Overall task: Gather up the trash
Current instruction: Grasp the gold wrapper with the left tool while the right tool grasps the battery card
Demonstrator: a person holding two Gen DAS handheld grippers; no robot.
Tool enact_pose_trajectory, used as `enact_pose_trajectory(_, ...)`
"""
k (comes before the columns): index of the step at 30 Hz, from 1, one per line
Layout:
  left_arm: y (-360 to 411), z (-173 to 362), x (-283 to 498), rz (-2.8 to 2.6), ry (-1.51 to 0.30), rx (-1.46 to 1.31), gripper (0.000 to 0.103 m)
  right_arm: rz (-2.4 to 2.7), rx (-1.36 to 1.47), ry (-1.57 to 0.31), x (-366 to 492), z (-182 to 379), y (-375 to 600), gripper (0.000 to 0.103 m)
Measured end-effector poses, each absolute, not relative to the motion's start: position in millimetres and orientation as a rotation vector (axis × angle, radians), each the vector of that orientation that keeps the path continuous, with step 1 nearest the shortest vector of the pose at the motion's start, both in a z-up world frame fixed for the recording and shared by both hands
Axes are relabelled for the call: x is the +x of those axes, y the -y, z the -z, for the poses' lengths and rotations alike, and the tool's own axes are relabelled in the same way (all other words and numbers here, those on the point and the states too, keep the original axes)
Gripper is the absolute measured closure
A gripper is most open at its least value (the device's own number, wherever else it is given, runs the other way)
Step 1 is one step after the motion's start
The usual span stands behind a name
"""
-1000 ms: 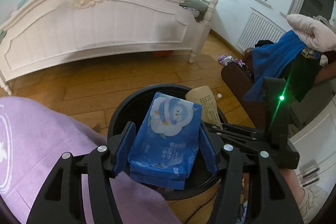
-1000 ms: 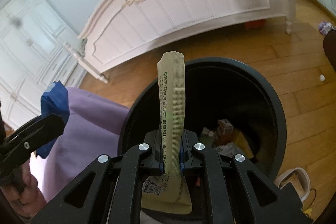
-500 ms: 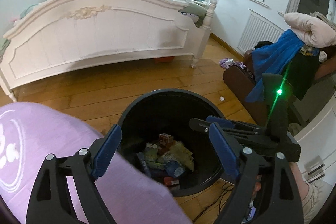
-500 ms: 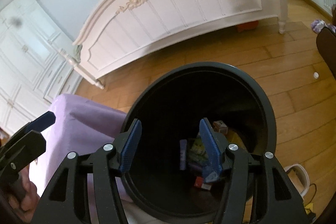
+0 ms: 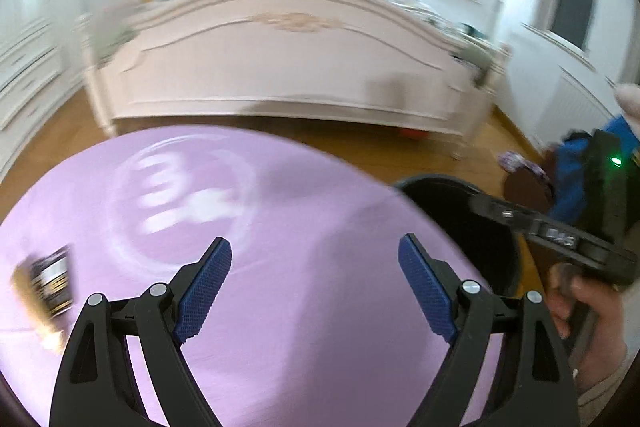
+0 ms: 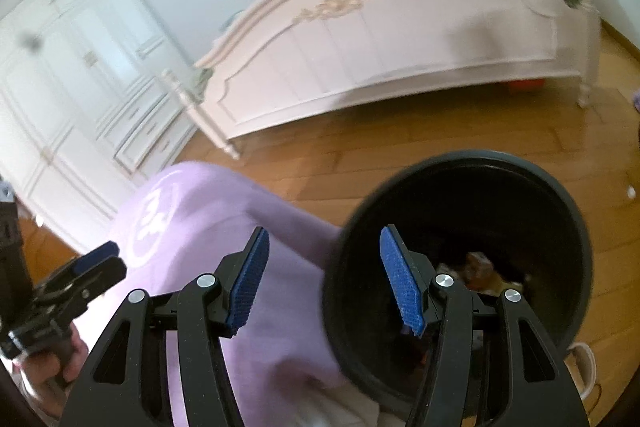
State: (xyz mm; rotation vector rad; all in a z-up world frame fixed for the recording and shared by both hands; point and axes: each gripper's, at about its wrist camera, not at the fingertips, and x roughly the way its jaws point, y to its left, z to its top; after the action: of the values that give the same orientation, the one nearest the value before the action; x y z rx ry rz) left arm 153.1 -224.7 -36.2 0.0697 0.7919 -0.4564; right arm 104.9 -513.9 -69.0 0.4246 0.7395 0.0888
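My left gripper [image 5: 315, 243] is open and empty above a purple cloth-covered surface [image 5: 280, 195]. A blurred dark-and-tan wrapper [image 5: 44, 291] lies on that cloth, far to the gripper's left. The black trash bin [image 5: 460, 211] stands to its right on the floor. My right gripper [image 6: 324, 233] is also open with nothing between its pads. It hovers over the left rim of the bin [image 6: 576, 227], between bin and purple cloth [image 6: 192, 211]. Several pieces of trash [image 6: 480, 267] lie in the bin's bottom. Each view shows the other gripper held in a hand.
A white bed footboard [image 5: 288, 67] crosses the background on a wooden floor [image 6: 360, 155]. White cabinets [image 6: 60, 87] line the left wall. Clothes lie piled at the far right [image 5: 572, 171]. A hand [image 5: 576, 299] grips the right tool.
Both grippers opened and dropped the blue tissue pack and the beige packet into the bin. Both then swung left and up, the left one away from the bin and over the purple cloth.
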Motion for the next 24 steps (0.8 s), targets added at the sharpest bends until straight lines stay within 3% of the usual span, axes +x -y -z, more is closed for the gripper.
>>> enact_pose_trajectory(16,31.0,56.3,168.2,0.011,-0.839,-0.098,0.021,-0.326,0.194,-0.799,144.2,49.9,352.9,0.041)
enact_pose_trajectory(18,23.3,61.5,172.5,0.01,-0.861,-0.091,0.038,-0.351,0.163,-0.808,146.6,48.7,334.0,0.041)
enact_pose_trajectory(24,14.1,69.8,173.9,0.016,-0.878,-0.035,0.067,-0.43,0.067,-0.837,154.2,48.6,275.3,0.041)
